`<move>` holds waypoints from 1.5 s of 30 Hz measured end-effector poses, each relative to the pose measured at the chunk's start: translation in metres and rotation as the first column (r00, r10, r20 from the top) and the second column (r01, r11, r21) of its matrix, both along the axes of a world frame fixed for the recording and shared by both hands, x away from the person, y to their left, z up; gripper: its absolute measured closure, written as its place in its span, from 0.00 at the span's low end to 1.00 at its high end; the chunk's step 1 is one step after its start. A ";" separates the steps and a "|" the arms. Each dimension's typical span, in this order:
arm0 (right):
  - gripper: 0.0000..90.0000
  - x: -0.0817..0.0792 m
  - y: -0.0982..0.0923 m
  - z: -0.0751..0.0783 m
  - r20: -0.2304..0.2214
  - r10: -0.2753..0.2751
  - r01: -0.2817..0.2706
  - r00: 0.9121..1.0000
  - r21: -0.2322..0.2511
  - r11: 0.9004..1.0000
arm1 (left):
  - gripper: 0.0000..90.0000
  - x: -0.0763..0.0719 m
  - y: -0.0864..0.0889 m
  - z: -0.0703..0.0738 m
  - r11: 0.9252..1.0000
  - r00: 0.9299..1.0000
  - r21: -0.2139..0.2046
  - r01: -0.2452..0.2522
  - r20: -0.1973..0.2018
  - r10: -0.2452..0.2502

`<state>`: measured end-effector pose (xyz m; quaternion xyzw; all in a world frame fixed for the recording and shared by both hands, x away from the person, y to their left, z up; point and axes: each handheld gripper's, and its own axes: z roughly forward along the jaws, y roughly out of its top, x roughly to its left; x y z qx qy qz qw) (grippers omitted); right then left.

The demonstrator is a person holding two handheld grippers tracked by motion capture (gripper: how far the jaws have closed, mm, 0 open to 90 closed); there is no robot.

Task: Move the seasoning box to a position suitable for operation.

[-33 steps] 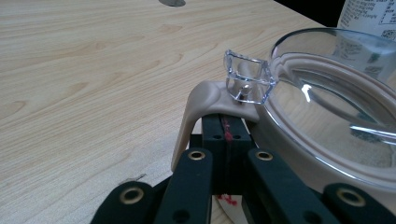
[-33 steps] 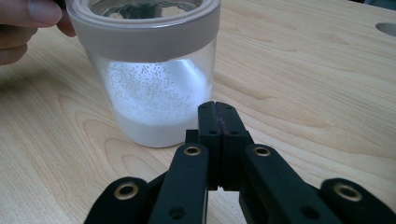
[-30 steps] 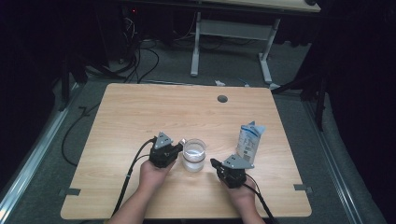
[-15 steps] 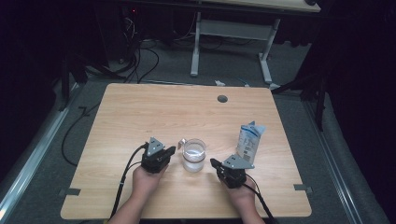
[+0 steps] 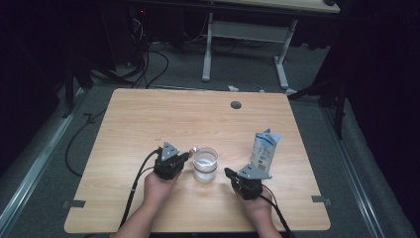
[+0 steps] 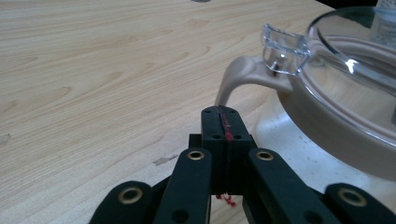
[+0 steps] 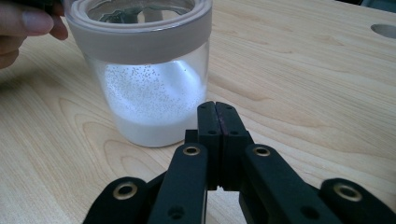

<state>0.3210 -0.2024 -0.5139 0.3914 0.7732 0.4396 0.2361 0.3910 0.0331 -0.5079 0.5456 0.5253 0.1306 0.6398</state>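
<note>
Low in the centre of the high view, the clear glass jar with a grey lid band and white powder stands on the light wooden table; the left gripper, jaws closed on nothing, sits just left of it; the right gripper, likewise closed and empty, lies to its lower right; the blue-and-white pouch stands upright further right.

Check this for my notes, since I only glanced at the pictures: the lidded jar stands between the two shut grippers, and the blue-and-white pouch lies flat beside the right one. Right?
Not quite. The high view shows the blue-and-white pouch standing upright, not lying flat, just beyond the right gripper. The rest holds: the lidded jar stands between it and the left gripper, both shut.
</note>
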 end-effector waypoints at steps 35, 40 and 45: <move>0.99 0.000 -0.001 0.000 0.001 0.002 -0.002 1.000 0.000 1.000 | 1.00 0.002 -0.001 -0.001 1.000 1.000 0.001 0.012 -0.017 -0.012; 0.99 0.000 -0.001 -0.001 0.001 0.003 -0.003 1.000 -0.001 1.000 | 1.00 0.005 -0.004 -0.002 1.000 1.000 0.000 0.010 -0.021 -0.010; 0.99 0.000 -0.002 0.000 0.000 0.001 -0.001 1.000 0.000 1.000 | 1.00 0.010 -0.008 -0.002 1.000 0.999 -0.012 0.016 -0.030 -0.016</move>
